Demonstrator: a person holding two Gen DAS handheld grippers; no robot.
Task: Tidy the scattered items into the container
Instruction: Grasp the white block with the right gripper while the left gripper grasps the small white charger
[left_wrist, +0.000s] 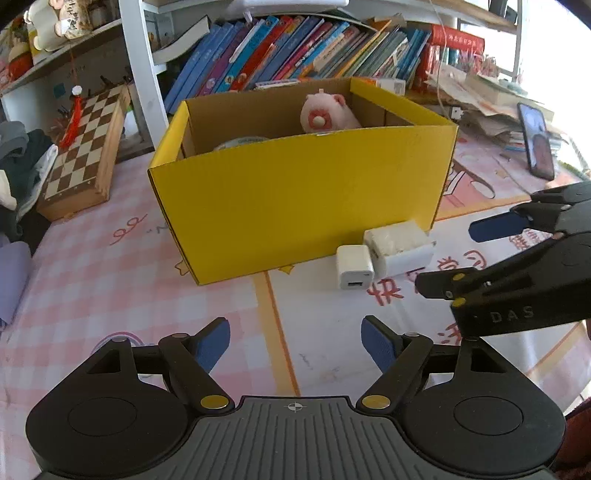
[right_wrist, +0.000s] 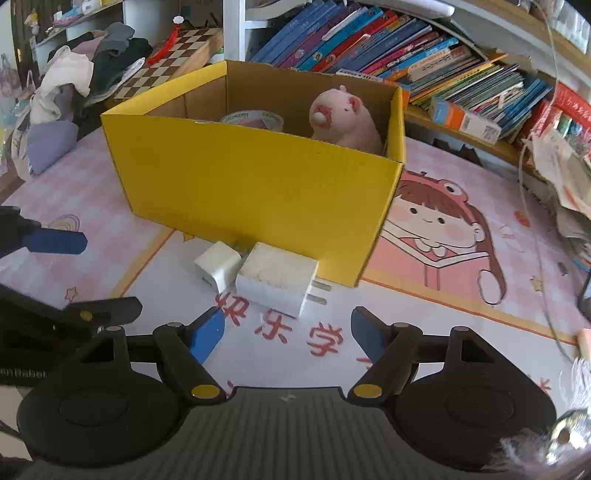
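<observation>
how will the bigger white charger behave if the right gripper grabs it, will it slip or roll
The bigger white charger looks like a rigid, boxy block lying flat, so it likely won't roll or flex. Its smooth shell may slip. It appears to touch the smaller charger, so a push would probably shove both.

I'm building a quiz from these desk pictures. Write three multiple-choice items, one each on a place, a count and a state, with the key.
1. Where is the pink plush pig?
A. On the chessboard
B. Inside the yellow box
C. On the mat

2. How many white chargers lie in front of the box?
A. Two
B. One
C. Four

3. How is the right gripper?
A. Shut on a charger
B. Open, holding nothing
C. Shut on the pig

Key: 1 B, the pig sits behind the box wall. 2 A, a small charger and a large charger lie side by side. 3 B, its blue fingers stand apart.
</observation>
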